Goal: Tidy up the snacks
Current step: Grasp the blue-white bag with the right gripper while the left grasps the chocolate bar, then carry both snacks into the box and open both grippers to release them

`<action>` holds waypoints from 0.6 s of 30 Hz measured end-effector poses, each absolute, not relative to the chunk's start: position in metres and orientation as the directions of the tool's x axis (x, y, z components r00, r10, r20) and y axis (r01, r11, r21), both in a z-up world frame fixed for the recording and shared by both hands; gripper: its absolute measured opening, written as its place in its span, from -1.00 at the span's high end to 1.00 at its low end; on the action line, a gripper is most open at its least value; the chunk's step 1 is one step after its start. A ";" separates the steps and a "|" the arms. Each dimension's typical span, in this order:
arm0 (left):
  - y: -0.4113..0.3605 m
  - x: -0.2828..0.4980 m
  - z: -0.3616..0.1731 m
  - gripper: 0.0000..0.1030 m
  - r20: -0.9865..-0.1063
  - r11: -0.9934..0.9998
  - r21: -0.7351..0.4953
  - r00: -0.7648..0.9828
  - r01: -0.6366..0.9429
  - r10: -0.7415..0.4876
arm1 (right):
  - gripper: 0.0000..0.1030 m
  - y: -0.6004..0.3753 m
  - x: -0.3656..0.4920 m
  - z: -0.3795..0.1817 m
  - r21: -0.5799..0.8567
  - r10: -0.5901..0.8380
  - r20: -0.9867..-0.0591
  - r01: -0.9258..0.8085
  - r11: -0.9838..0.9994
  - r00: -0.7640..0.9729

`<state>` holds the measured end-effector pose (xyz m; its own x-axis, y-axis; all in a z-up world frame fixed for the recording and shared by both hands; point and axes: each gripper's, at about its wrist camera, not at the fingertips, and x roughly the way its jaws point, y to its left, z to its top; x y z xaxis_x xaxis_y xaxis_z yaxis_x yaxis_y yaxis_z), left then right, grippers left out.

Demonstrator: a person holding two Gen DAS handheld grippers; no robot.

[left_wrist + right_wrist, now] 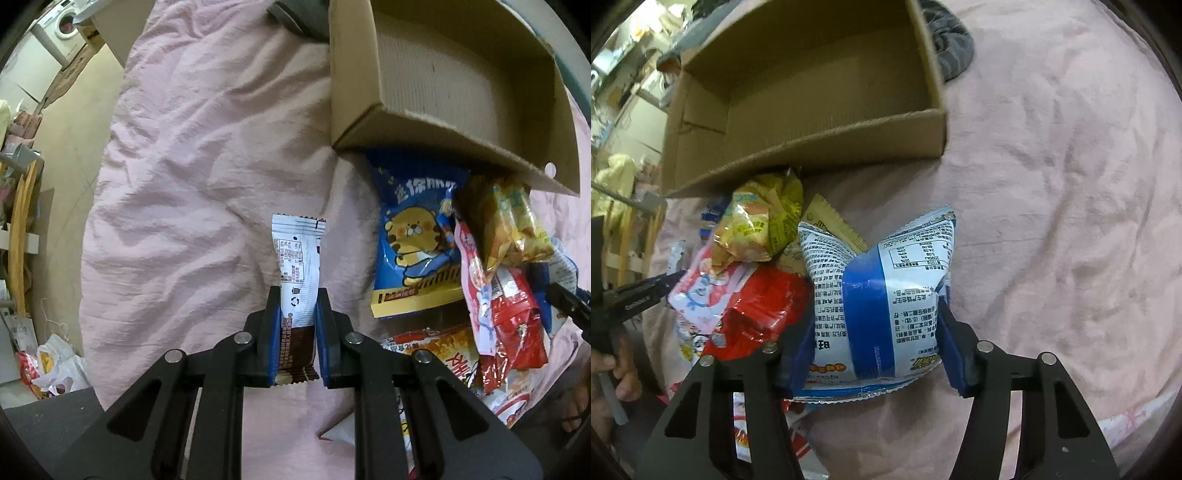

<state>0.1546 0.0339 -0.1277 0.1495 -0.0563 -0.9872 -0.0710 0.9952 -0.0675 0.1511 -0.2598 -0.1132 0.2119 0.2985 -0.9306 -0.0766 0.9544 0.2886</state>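
Observation:
My left gripper [298, 295] points down over the pink sheet and is shut on a white and brown snack bar [297, 254], which sticks out past its fingertips. My right gripper [875, 314] is shut on a blue and white snack bag [905, 258]; the bag buckles between the pads. An open cardboard box [424, 122] [812, 147] lies just beyond both, its inside bare. Between them is a pile of snacks: a blue bag with a cartoon animal [413, 240], a yellow bag [761, 225] and a red packet [761, 310].
A wrinkled pink sheet [207, 177] covers the bed. A grey cloth [953, 48] lies past the box's far corner. The bed's left edge drops to a floor with plastic bags [55, 365] and a washing machine [62, 26]. A hand [620, 369] holds the other gripper's handle.

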 end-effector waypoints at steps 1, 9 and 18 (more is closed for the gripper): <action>0.036 0.154 -0.123 0.74 -0.985 0.995 -0.073 0.160 -0.074 -0.061 | -0.16 -0.264 0.148 -0.110 0.296 0.305 -0.926 -0.071 0.952 0.223; 0.042 0.144 -0.081 0.74 -0.952 0.985 -0.133 0.292 -0.108 -0.096 | -0.16 -0.304 0.130 -0.068 0.435 0.422 -0.811 -0.064 0.898 0.406; 0.031 0.133 -0.028 0.74 -0.883 0.984 -0.161 0.456 -0.070 -0.112 | -0.16 -0.307 0.125 -0.039 0.488 0.482 -0.718 -0.130 0.863 0.502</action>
